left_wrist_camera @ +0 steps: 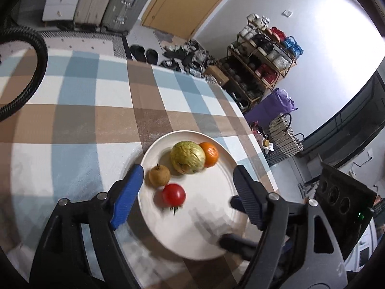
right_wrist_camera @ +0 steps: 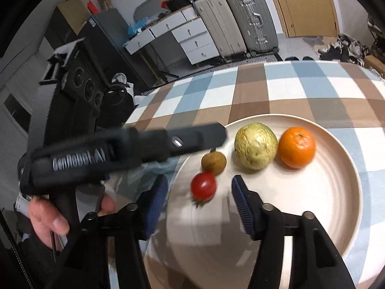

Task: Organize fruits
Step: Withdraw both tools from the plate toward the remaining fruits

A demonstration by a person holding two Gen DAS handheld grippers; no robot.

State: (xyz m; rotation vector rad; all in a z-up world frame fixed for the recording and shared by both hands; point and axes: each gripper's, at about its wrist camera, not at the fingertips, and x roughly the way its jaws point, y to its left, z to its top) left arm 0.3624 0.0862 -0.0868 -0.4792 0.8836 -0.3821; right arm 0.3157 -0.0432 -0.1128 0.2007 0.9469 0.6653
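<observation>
Plate (left_wrist_camera: 168, 231): a big white plate sits on the table (left_wrist_camera: 72, 120), which has a blue, brown and white checked cloth. All four fruits lie on it.
Tomato (left_wrist_camera: 173, 194): small and red, a bit blurry. On the plate it is at about 7 o'clock from the green fruit, just beside the brown one.
Brown fruit (left_wrist_camera: 159, 175): small and round, at about 8 o'clock from the green fruit, near the plate's edge.
Green fruit (left_wrist_camera: 188, 157): the biggest one, pale green, in the far part of the plate.
Orange (left_wrist_camera: 209, 154): touching or almost touching the green fruit, at its 3 o'clock.
Left tool (left_wrist_camera: 187, 183): its blue fingers are spread wide over the plate. It holds nothing. The tomato and brown fruit show between the fingers.
Right tool (right_wrist_camera: 199, 187): also wide open and holding nothing. The tomato (right_wrist_camera: 203, 185) sits between its fingertips.
Hand (right_wrist_camera: 48, 216): in the right view, a hand grips the handle of the left tool at 9 o'clock.
</observation>
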